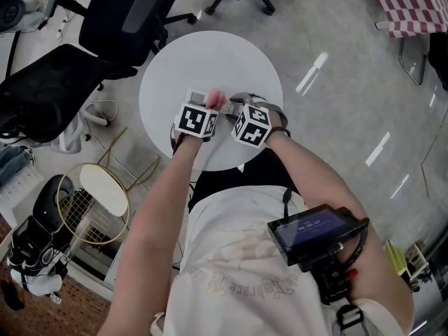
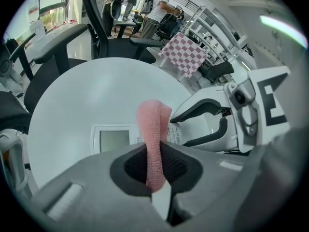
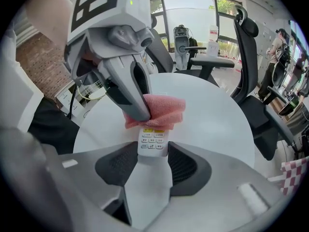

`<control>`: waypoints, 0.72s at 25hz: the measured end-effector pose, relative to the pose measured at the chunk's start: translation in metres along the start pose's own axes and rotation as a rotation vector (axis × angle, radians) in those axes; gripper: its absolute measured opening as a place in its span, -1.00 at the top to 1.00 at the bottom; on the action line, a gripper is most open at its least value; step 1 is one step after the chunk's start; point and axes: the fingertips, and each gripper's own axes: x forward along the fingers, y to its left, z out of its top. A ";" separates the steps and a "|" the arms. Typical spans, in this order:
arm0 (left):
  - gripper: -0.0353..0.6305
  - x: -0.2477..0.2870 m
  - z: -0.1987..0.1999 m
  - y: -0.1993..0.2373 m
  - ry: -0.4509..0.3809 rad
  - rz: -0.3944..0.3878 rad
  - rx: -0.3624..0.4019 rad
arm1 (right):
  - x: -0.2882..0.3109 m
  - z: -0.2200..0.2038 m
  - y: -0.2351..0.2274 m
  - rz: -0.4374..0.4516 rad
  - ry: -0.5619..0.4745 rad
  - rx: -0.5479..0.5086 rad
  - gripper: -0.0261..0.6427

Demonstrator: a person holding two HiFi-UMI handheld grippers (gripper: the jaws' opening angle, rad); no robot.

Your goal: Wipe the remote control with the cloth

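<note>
On the round white table (image 1: 210, 58), slightly toward the person's edge from its centre, lies the remote control (image 3: 152, 142), white, with small buttons and two yellow keys. It looks flat on the tabletop, but contact underneath isn't clear.

The right gripper (image 3: 153, 161) is clamped on the remote's button end, its jaws pressing both long sides. The left gripper (image 2: 154, 170) is pinched tight on the pink cloth (image 2: 153, 127). The cloth is a folded strip sticking out past the jaw tips and landing across the middle of the remote. The remote's grey screen shows on one side of the cloth and printed buttons on the other. In the right gripper view the cloth is bunched just past the yellow keys and hides the rest of the remote.

Both grippers point steeply down at the table and sit close side by side, marker cubes almost touching, over the half of the table nearest the person.

Off the table's far side stand black office chairs (image 1: 126, 12). To the table's far right is a red-and-white checked sheet (image 1: 413, 5). Below the table, at the person's chest, hangs a small screen unit (image 1: 315, 233). People stand in the background beyond the table, seen in the left gripper view.
</note>
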 end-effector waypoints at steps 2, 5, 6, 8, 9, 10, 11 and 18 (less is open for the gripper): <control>0.80 -0.002 -0.001 0.005 0.000 0.004 -0.003 | 0.000 0.000 0.000 0.000 0.002 -0.002 0.30; 0.80 -0.006 -0.002 0.018 -0.006 0.020 -0.022 | 0.000 0.001 0.000 0.002 0.002 -0.001 0.30; 0.80 -0.008 -0.003 0.022 -0.009 0.021 -0.031 | 0.000 0.001 0.000 0.003 0.001 -0.001 0.30; 0.80 -0.010 -0.004 0.027 -0.011 0.019 -0.041 | 0.000 0.000 0.000 0.004 0.000 -0.001 0.30; 0.80 -0.011 -0.004 0.029 -0.011 0.022 -0.041 | 0.000 0.000 0.001 0.004 0.000 -0.001 0.30; 0.80 -0.012 -0.005 0.032 -0.010 0.030 -0.041 | 0.000 0.000 0.001 0.004 -0.001 -0.001 0.30; 0.80 -0.013 -0.006 0.036 -0.011 0.040 -0.042 | 0.000 0.000 0.001 0.003 -0.001 -0.001 0.30; 0.80 -0.024 -0.010 0.071 -0.030 0.088 -0.100 | 0.000 -0.001 0.004 0.007 0.000 -0.001 0.30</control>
